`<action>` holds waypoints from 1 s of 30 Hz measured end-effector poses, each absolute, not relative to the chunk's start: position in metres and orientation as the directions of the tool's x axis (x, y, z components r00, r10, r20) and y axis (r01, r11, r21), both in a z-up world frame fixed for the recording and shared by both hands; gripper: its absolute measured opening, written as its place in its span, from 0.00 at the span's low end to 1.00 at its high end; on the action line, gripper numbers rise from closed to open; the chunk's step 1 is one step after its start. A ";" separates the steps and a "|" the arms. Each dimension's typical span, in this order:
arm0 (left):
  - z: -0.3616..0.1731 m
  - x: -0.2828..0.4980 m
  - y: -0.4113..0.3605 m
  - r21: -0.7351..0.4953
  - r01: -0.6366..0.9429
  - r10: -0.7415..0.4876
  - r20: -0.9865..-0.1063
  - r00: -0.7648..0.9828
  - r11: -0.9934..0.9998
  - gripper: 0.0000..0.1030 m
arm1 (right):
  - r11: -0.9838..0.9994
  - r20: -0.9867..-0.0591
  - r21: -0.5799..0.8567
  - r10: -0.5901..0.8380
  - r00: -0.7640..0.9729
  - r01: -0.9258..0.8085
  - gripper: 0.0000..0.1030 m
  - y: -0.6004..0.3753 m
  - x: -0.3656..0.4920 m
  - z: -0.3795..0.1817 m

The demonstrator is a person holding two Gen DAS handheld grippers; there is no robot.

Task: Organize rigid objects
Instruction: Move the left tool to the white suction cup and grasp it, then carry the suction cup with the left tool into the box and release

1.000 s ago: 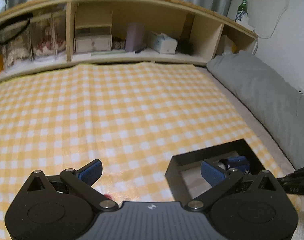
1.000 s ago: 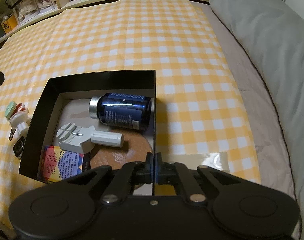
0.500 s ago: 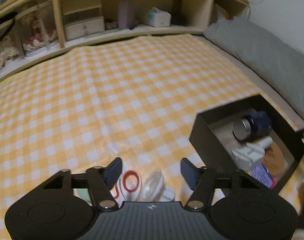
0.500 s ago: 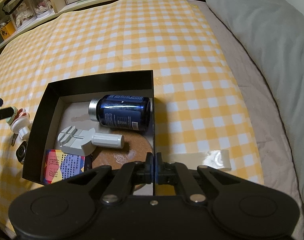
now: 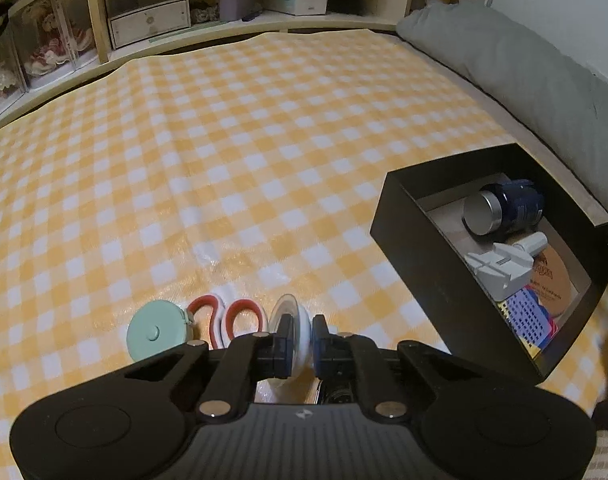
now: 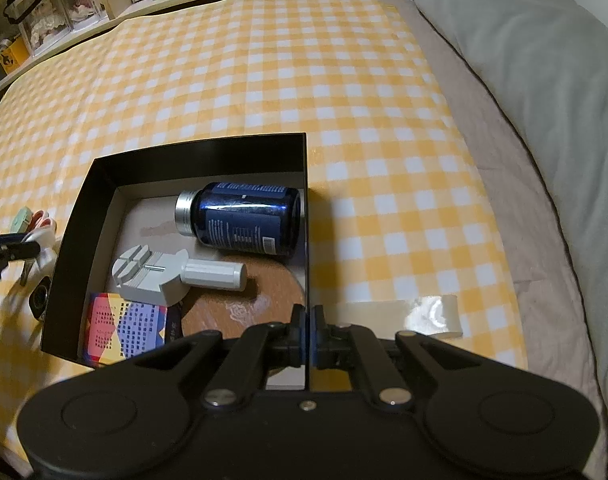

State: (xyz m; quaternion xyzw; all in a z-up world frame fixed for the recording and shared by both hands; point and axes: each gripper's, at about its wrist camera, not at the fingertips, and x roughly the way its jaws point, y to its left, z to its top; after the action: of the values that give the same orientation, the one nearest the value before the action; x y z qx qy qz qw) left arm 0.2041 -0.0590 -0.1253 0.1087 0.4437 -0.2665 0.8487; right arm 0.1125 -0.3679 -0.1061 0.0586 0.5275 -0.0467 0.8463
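Left gripper (image 5: 301,334) has just been closing and is now clamped on a white disc-shaped object (image 5: 299,320) standing on edge between the pads, near edge of the yellow checked cloth (image 5: 263,140), left of the black box (image 5: 416,240). Right gripper (image 6: 308,320) is pinched shut on the box's right wall, near corner, apparently steadying it. Already in the box: blue bottle (image 6: 243,216) on its side at the far end, grey-white tool (image 6: 163,272) in the middle, colourful card box (image 6: 123,332) near left, brown round coaster (image 6: 243,304) flat underneath. Left out on the cloth: mint round tape measure (image 5: 157,330), red-handled scissors (image 5: 227,314) just left of the disc, and something dark under the left gripper, too hidden to name. Risks: the disc looks smooth and thin-rimmed, held close to the pad tips, so it could squirt out or rotate on lifting; the scissors sit right beside it and may get dragged along; the carry has to clear the box's tall left wall or the disc knocks it; if the right pinch slips, the box could shift.
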 end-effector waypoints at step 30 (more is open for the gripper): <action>-0.096 0.167 -0.149 -0.154 0.638 -0.580 -0.613 0.537 0.754 0.10 | 0.989 -0.901 0.043 -0.021 0.433 0.138 0.03 -0.364 0.113 -0.112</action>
State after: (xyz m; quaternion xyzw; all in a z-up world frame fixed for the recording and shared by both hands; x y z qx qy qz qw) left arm 0.1674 -0.1489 -0.0958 0.0442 0.3322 -0.3478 0.8756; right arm 0.1133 -0.3637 -0.1118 0.0552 0.5306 -0.0471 0.8445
